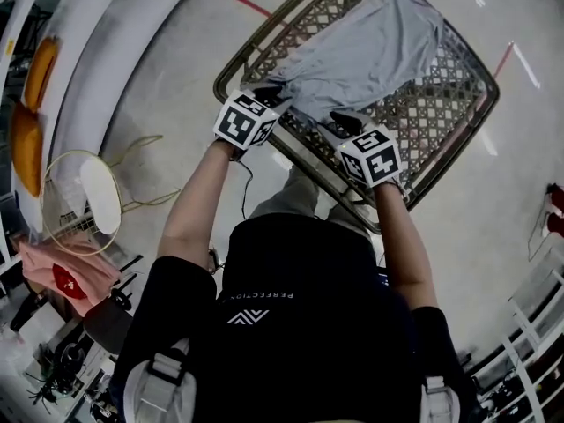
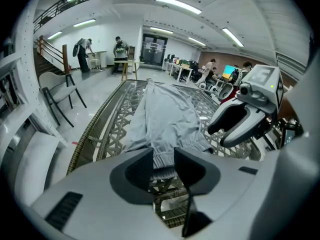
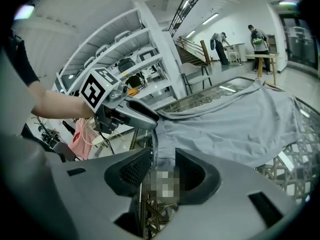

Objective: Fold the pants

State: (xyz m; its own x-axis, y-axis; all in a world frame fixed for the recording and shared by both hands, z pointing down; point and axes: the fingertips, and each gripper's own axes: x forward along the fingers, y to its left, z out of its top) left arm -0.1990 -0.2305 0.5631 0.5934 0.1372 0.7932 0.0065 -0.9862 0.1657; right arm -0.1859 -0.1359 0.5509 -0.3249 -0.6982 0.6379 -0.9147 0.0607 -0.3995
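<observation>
Grey pants [image 1: 370, 47] lie spread flat on a brown woven lattice table [image 1: 264, 33]. Both grippers are at the pants' near edge, side by side. My left gripper [image 1: 273, 95] is open, and the gathered waistband [image 2: 162, 161] lies loosely between its jaws. In the left gripper view the pants [image 2: 165, 114] stretch away along the table [image 2: 95, 129], and the right gripper [image 2: 235, 126] hovers at the right. My right gripper [image 1: 339, 123] is open too, with the band's other end [image 3: 162, 151] between its jaws. Its own view shows the left gripper [image 3: 145, 119] close by on the left.
A round white wire-frame seat [image 1: 88, 192] stands on the floor at the left, with a pink cloth [image 1: 66, 276] below it. A chair [image 2: 60, 91] stands beside the table's left side. People stand at desks far back in the room. White shelving [image 3: 120, 64] is behind the left gripper.
</observation>
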